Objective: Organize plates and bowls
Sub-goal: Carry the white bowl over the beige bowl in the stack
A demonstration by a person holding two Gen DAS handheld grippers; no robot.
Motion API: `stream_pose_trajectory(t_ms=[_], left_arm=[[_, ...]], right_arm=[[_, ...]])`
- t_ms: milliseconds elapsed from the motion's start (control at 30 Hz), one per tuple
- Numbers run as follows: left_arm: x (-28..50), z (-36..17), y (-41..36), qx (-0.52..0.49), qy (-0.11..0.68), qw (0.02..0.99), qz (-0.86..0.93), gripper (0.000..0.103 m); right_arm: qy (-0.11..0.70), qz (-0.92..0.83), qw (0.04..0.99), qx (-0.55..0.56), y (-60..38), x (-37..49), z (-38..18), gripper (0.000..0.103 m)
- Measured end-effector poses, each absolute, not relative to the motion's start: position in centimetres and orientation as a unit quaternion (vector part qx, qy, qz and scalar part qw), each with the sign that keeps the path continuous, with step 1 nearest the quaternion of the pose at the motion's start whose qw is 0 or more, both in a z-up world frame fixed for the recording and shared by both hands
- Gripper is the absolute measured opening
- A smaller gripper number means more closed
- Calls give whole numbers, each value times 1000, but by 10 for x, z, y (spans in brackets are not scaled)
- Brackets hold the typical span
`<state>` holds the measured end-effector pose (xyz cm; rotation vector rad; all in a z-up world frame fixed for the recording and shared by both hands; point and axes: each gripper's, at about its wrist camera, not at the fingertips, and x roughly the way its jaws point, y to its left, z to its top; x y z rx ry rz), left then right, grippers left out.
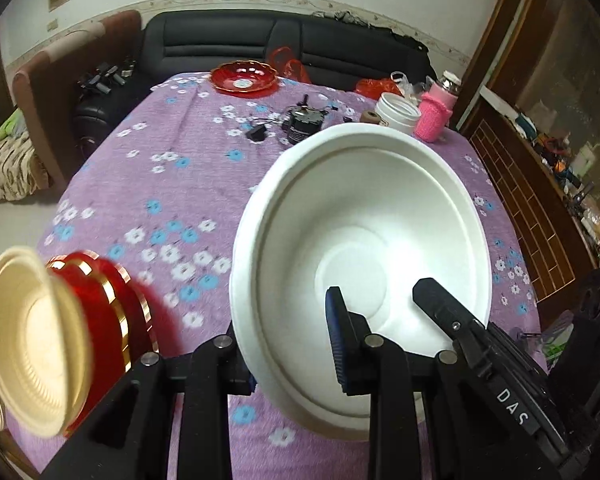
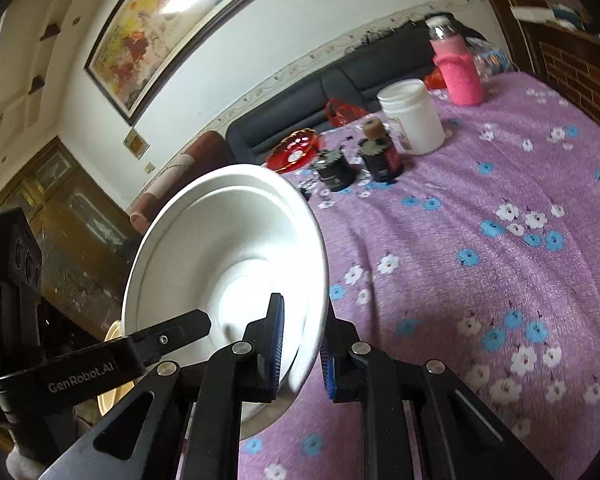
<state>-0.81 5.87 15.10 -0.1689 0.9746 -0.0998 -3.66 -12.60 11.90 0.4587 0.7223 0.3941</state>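
**A:** While both tools pinched that white bowl (image 1: pixel 364 232), you had it up off the counter (image 1: pixel 160 184), tilted, with its mouth towards the cameras. Your left tool (image 1: pixel 288 320) was all but closed on the near rim, one pad inside and one behind.

**B:** And your right tool (image 2: pixel 302 330) was clamped just as tight on the same rim, right beside it. The wall was thin, matte and moulded, with stepped rings and a flat round base. I judged it light and bendy, so your hands needed to travel together with no twisting.

**A:** Agreed. The blurred cream bowl (image 1: pixel 32 344) with the glossy red gold-banded bowls (image 1: pixel 108 292) at the left edge looked your likeliest stack.

**B:** You wanted to come in level over it and loosen only once the bowl seated. That fuzzy floral cloth (image 2: pixel 480 280) looked too grippy for sliding.
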Motion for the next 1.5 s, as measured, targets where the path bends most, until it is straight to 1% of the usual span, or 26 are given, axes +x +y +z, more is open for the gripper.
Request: stream_pose_trajectory(t_ms=[167,300,533,700,900,1133,1433,1500], left_arm=[[-34,166,90,-99,456,883,-37,26],[-52,180,132,-113,448,887,-16,26],[-67,191,207,-141,444,884,39,26],[-68,183,250,-166,457,871,71,26],[-43,155,273,-193,504,839,71,26],[-26,138,283,-216,526,820,63,26],[-44,145,290,-217,515,828,51,26],[-54,145,291,-212,515,829,50,30]], right_arm=[[342,207,896,191,-95,-56,140,18],[347,230,894,168,-58,-64,156,18],[376,283,871,138,20,-60,170,19],[405,299,857,110,72,-52,169,19],[447,282,844,91,103,-31,157,19],[495,263,821,108,108,-2,139,19],[486,276,824,98,113,-8,145,19],[482,282,824,90,116,-16,146,19]])
